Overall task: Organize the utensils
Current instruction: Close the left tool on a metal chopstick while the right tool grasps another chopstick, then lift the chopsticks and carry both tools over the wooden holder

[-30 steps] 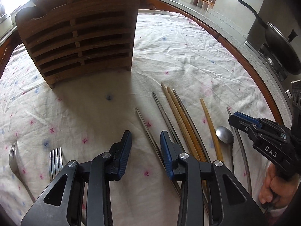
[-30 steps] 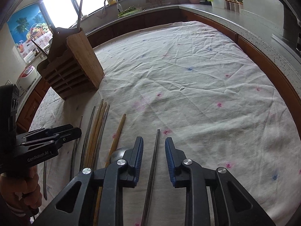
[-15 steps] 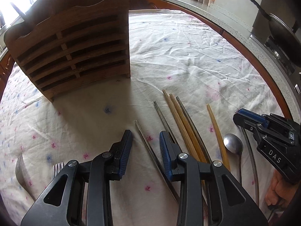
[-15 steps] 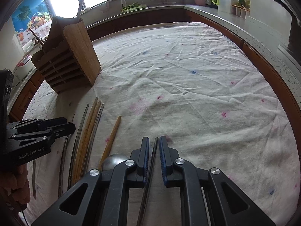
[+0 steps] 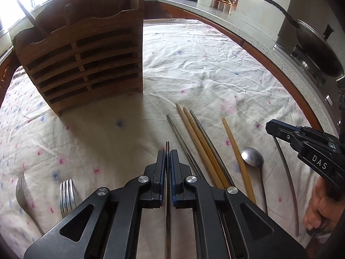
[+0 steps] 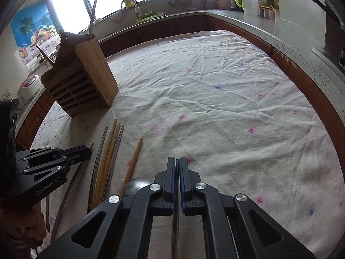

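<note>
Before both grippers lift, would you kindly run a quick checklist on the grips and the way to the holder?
1. Left gripper shut on a metal chopstick: ok.
2. Right gripper shut on its metal chopstick: ok.
3. Grippers apart from each other: ok.
4. Wooden holder upright: ok.
5. Free room in the holder's slots: cannot tell.
6. Cloth bare between chopsticks and holder: ok.

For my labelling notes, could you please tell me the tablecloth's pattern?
The tablecloth is off-white with small scattered pink and blue motifs, clearest in the right wrist view.
</note>
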The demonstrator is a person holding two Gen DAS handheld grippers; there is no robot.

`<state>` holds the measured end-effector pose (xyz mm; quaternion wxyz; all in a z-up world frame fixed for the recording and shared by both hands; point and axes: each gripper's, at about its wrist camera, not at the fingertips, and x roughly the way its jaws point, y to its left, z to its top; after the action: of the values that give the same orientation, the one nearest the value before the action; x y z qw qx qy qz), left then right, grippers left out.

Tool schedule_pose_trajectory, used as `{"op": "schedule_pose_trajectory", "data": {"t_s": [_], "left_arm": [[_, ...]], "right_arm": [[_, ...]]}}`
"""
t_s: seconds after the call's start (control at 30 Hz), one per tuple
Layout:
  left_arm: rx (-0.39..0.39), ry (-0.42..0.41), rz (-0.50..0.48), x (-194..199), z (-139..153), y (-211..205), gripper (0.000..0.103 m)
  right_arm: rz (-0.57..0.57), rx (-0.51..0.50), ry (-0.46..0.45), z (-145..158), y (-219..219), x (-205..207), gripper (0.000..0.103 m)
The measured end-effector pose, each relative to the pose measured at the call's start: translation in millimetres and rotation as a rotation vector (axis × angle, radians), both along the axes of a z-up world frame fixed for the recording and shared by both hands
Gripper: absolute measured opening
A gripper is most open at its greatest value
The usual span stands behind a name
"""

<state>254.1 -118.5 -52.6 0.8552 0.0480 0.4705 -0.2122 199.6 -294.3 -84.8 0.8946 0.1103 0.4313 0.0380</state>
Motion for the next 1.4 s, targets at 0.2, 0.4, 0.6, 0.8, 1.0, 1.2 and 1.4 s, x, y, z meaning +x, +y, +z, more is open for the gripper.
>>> {"op": "schedule_pose_trajectory", "data": {"t_s": [0.2,0.4,0.6,0.8,1.0,1.2,1.4], "left_arm": [[-0.164,0.002,0.021,-18.6,34.1,36.5,0.003],[-0.246,-0.067,0.033,-44.8,76.7,68.7,0.003],[-0.312,-0.114,0.042,-65.5,100.8,95.1,0.003],[-0.363,-0.143,0.042,-84.5,117.3,116.8,0.003],[-0.407,-0.179,0.060,-99.2,130.8,135.0,0.003],[-0.427,-0.230,0.076,-107.5,142.7,145.6,0.003],[-0.421,-0.262,0.089,-107.9,150.8,150.4,0.003]], "right_arm": [[0.022,0.016,-0.076,35.9,6.4,-18.8,0.004],[0.052,0.037,-0.159,73.1,16.2,-35.5,0.004],[0.080,0.036,-0.244,109.3,28.9,-52.9,0.004],[0.115,0.022,-0.317,138.9,42.8,-68.3,0.004],[0.139,0.021,-0.367,156.9,53.8,-76.5,0.004],[0.156,0.016,-0.397,166.8,60.8,-79.0,0.004],[0.159,0.016,-0.416,172.4,63.3,-74.8,0.004]]}}
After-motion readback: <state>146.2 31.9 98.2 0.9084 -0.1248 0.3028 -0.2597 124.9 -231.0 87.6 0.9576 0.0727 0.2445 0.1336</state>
